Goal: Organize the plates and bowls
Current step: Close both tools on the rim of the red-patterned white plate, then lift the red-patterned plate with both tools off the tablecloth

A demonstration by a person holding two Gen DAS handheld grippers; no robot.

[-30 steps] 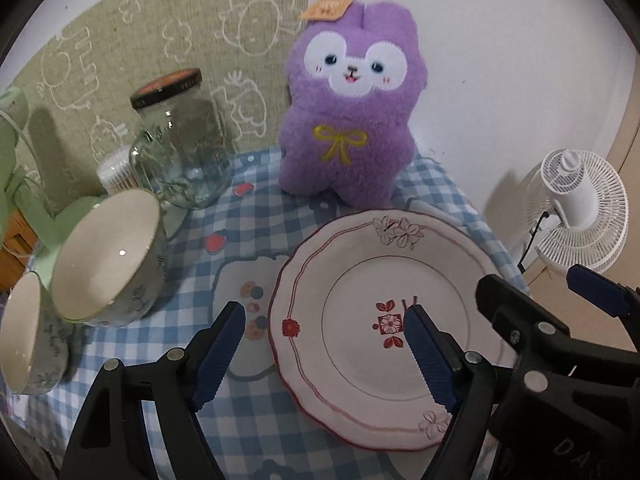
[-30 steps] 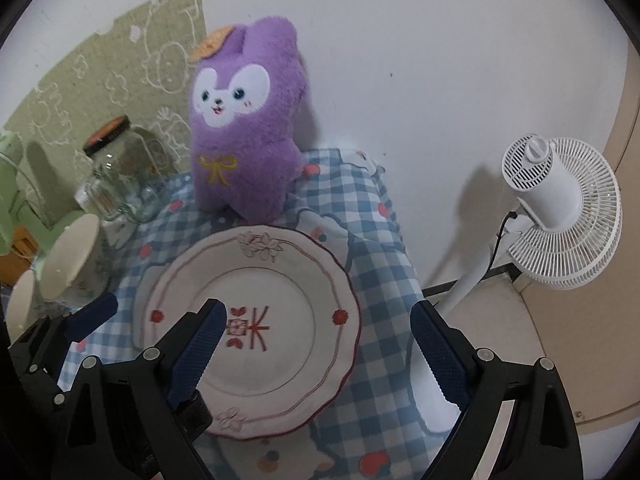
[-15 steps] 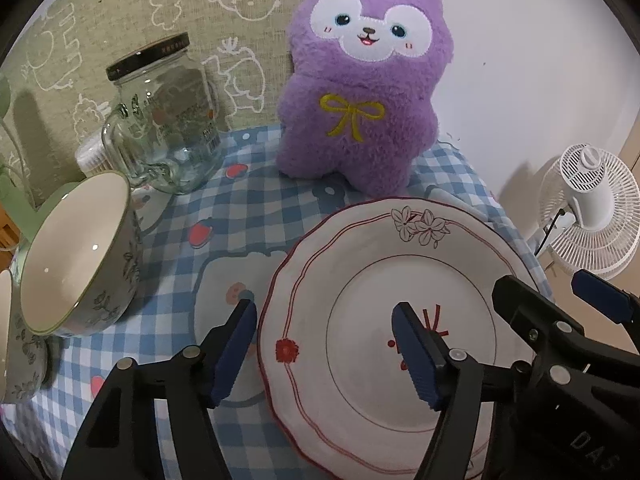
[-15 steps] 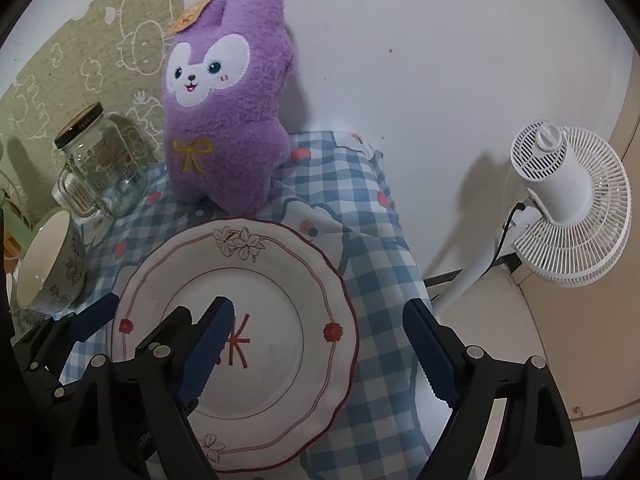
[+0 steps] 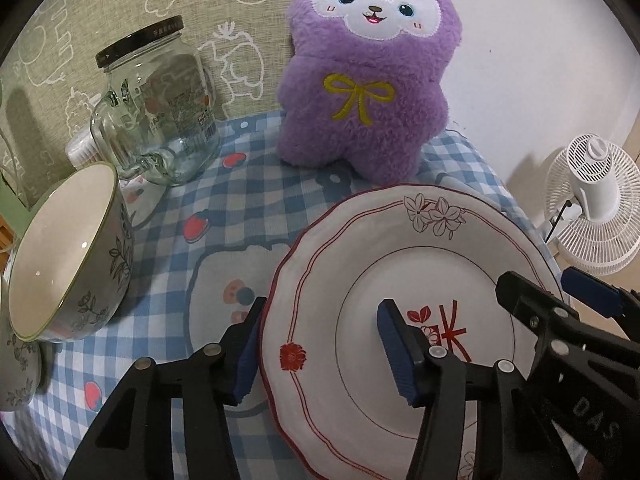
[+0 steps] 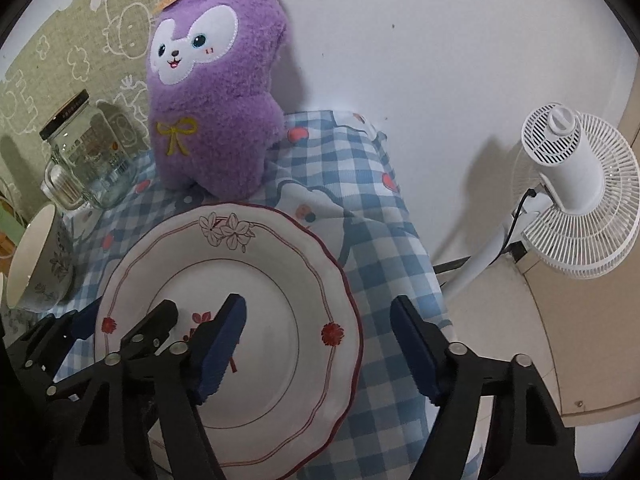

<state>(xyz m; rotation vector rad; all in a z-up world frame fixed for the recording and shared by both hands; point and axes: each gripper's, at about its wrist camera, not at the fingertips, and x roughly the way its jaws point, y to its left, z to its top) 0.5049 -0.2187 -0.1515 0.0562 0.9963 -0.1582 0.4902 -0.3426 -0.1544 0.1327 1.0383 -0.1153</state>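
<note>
A white plate [image 5: 400,248] [image 6: 256,264] with a red scalloped rim and flower prints lies on the blue checked cloth. My left gripper [image 5: 324,354] [image 6: 122,320] straddles its left rim, one finger outside the edge and the other over the well. Its jaws are closing and the pads do not visibly press. My right gripper [image 6: 316,348] [image 5: 556,296] straddles the right rim the same way, also closing. A floral bowl [image 5: 60,252] [image 6: 32,264] leans at the left on a second bowl [image 5: 16,376].
A purple plush toy [image 5: 368,80] stands just behind the plate, with a glass jar [image 5: 160,104] to its left. The cloth's right edge [image 6: 404,264] drops off toward a white fan [image 6: 576,192] on the floor. A wall closes the back.
Both grippers have come down and closer to the plate, and their jaws have narrowed. The plate's rims now lie between the fingers. The plate itself has not moved.
</note>
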